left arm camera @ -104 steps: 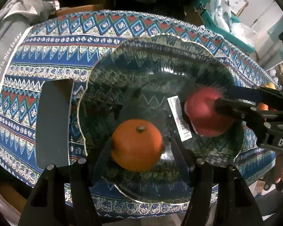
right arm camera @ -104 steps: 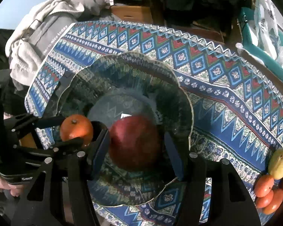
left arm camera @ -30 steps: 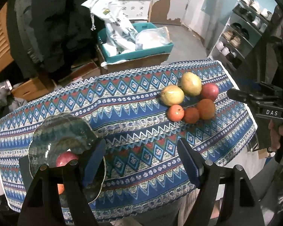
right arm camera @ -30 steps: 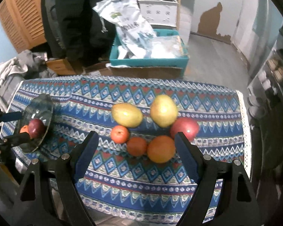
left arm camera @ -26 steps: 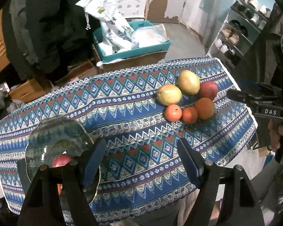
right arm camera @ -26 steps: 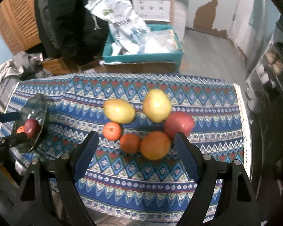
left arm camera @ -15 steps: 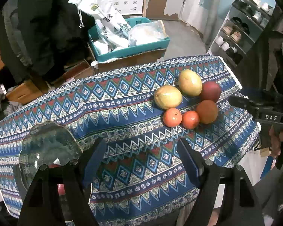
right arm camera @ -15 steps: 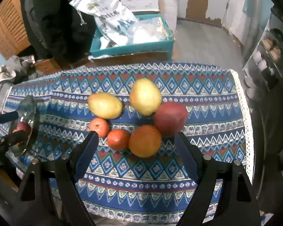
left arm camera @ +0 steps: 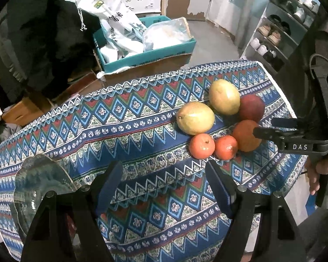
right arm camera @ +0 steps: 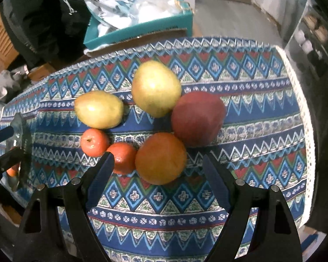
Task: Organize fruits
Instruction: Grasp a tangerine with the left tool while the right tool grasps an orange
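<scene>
Far left of the fruit pile, a glass plate (left arm camera: 41, 174) sits on the counter (left arm camera: 142, 118) beside the left gripper (left arm camera: 164, 187), whose fingers (left arm camera: 108, 185) are spread and empty. The pile lies up and to the right of it, well apart. The right gripper (right arm camera: 158, 178) is much nearer: its fingers (right arm camera: 214, 179) are parted, empty, and the big orange (right arm camera: 160, 158) lies straight ahead between their tips, touching a small tangerine (right arm camera: 124, 157) on its left.

Background items beyond the surface

A teal bin (left arm camera: 149, 53) holding white bags (left arm camera: 118, 21) sits at upper centre on a cardboard box (left arm camera: 146, 67); a shoe rack (left arm camera: 280, 21) stands at upper right; dark clothing (left arm camera: 39, 32) hangs at upper left.
</scene>
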Demonstrator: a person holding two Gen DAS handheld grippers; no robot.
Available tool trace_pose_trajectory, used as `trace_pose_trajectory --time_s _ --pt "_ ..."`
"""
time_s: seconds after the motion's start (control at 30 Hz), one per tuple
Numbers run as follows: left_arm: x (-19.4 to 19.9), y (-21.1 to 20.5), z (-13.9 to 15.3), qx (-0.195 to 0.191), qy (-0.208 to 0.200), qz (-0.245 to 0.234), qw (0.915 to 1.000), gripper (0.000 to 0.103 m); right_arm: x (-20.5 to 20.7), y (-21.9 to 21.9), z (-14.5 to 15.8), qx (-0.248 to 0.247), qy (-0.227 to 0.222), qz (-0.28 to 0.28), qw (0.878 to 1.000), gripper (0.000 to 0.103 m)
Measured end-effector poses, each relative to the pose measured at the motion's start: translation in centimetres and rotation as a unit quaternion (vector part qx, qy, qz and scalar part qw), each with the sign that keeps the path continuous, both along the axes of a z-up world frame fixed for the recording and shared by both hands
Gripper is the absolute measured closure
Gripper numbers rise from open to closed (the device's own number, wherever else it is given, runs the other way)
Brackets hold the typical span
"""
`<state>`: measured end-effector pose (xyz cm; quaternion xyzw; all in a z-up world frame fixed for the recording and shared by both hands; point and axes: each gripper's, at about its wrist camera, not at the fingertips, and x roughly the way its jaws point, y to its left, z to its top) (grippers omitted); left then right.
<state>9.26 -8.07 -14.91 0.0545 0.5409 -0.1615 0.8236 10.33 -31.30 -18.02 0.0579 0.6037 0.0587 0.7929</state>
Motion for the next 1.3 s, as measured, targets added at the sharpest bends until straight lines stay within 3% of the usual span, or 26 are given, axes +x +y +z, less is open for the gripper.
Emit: trace_pose_trajectory --time_s 0.53,0.6,0.63,0.67,1.1,1.3 --pt "1.8 -2.7 -4.4 0.005 0.047 -0.004 0.9989 0.024 1.5 -1.0 -5.9 0.050 0.053 -0.045 0.996 0.021" --pt "2.1 -3.2 -4.8 0.005 0.054 -0.007 0.9985 0.024 1.6 -1.1 -6.0 0.058 0.052 -0.042 0.996 0.027" --pt "2.2 -3.4 -4.9 0.005 0.055 -0.007 0.9984 0.024 1.7 -1.0 -5.9 0.071 0.050 -0.037 0.996 0.039" --pt "2.4 -3.6 -5.0 0.004 0.056 -0.008 0.9984 0.024 1.7 -1.0 -5.9 0.080 0.050 -0.035 0.995 0.038" --pt "3.5 -6.2 -7.8 -0.037 0.098 0.007 0.9945 0.024 -0.5 -0.8 -4.5 0.000 0.031 0.009 0.999 0.039" --pt "4.1 -7.3 -9.0 -0.039 0.111 0.006 0.9931 0.024 -2.1 -1.9 -3.3 -0.013 0.021 0.012 1.000 0.039"
